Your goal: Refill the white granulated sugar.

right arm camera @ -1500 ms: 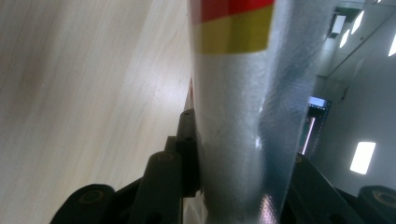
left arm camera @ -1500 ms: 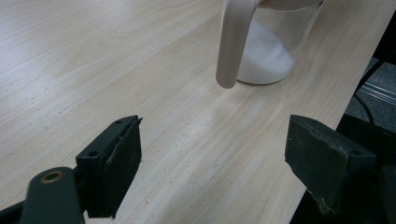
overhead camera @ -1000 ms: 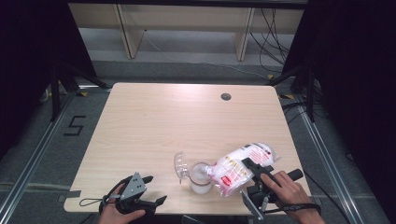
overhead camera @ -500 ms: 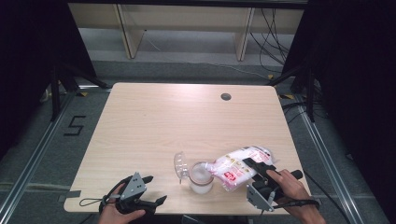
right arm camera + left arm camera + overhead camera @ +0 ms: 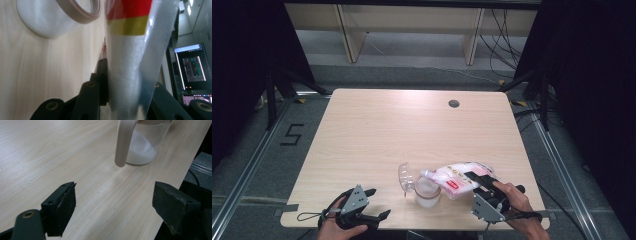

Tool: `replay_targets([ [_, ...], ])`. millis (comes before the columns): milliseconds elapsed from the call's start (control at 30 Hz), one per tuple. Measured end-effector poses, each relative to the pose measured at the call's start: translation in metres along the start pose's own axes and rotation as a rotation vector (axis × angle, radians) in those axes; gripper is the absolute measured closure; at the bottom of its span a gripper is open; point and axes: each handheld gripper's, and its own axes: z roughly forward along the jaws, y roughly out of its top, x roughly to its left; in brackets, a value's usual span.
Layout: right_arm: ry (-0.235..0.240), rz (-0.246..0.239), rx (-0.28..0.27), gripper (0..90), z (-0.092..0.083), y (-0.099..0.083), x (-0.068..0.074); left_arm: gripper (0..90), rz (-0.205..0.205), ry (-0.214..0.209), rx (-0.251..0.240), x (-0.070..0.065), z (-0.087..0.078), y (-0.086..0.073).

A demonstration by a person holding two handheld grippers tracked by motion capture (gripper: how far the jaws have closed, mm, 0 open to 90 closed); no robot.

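A clear plastic bag of white grains with a red label (image 5: 457,177) lies tilted, its left end over the mouth of a glass jar (image 5: 427,194) that holds white powder. My right gripper (image 5: 479,181) is shut on the bag's right part; in the right gripper view the bag (image 5: 132,50) is pinched between the jaws, with the jar's beige rim (image 5: 80,12) beyond. The jar's clear lid (image 5: 404,176) hangs open to its left. My left gripper (image 5: 378,202) rests open near the front edge; the left gripper view shows its jaws (image 5: 115,205) wide apart, the jar (image 5: 143,150) ahead.
The light wooden table (image 5: 387,130) has a dark cable hole (image 5: 454,103) at the back right. Both hands sit close to the front edge. A beige lid strap (image 5: 123,142) hangs beside the jar. A lit monitor (image 5: 192,65) stands off the table.
The bag has tipped lower and leftward, bringing its end over the jar's mouth. The right hand shifted slightly with it. The left gripper has stayed still.
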Motion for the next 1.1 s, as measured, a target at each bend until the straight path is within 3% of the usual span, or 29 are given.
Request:
replay_targets([
  [33, -0.002, 0.0, -0.006, 75.5, 0.001, 0.0, 0.0, 18.8, 0.0, 0.0, 0.0, 0.0, 0.0, 0.0],
  [100, 0.004, 0.057, -0.004, 75.7, 0.002, -0.001, 0.003, 18.8, 0.0, 0.0, -0.001, 0.0, 0.0, 0.0],
  [133, -0.002, 0.03, -0.02, 75.7, 0.003, -0.001, 0.0, 18.8, 0.0, 0.0, -0.001, 0.0, 0.0, 0.0],
  [167, -0.004, 0.08, -0.024, 75.9, 0.003, -0.003, 0.002, 18.8, 0.002, -0.001, 0.001, 0.0, 0.0, 0.0],
  [233, -0.001, 0.102, -0.042, 76.0, 0.004, -0.005, 0.001, 18.9, -0.002, -0.001, -0.007, 0.0, 0.0, 0.0],
  [333, 0.005, 0.184, -0.058, 76.3, 0.004, -0.008, 0.002, 18.9, 0.0, 0.0, -0.001, 0.0, 0.0, 0.0],
  [367, 0.006, 0.176, -0.067, 76.4, 0.005, -0.01, 0.0, 18.9, 0.001, 0.0, 0.0, 0.0, 0.0, 0.0],
  [433, 0.017, 0.238, -0.074, 76.5, 0.006, -0.012, 0.002, 18.9, 0.014, -0.002, 0.006, 0.001, 0.0, 0.0],
  [500, 0.035, 0.255, -0.091, 76.7, 0.009, -0.014, 0.001, 18.9, 0.01, -0.002, 0.008, 0.0, 0.0, 0.0],
  [533, 0.036, 0.296, -0.09, 76.8, 0.01, -0.015, 0.003, 18.9, 0.009, -0.007, 0.009, 0.0, 0.0, 0.0],
  [567, 0.037, 0.291, -0.101, 76.9, 0.012, -0.017, 0.001, 18.9, 0.009, -0.009, 0.01, 0.0, 0.0, 0.0],
  [767, 0.047, 0.383, -0.105, 77.4, 0.021, -0.03, 0.001, 19.0, 0.006, -0.004, 0.004, 0.0, 0.0, 0.0],
  [800, 0.058, 0.425, -0.105, 77.4, 0.021, -0.031, 0.003, 19.0, 0.006, -0.003, 0.004, 0.0, 0.0, 0.0],
  [933, 0.053, 0.465, -0.114, 77.7, 0.021, -0.038, 0.002, 19.0, 0.017, -0.001, 0.013, 0.001, -0.001, 0.0],
  [1067, 0.046, 0.544, -0.116, 77.8, 0.019, -0.045, 0.001, 19.0, 0.003, 0.0, 0.003, 0.0, 0.0, 0.0],
  [1100, 0.045, 0.542, -0.115, 77.8, 0.02, -0.047, 0.001, 19.0, 0.002, 0.0, 0.003, 0.0, 0.0, 0.0],
])
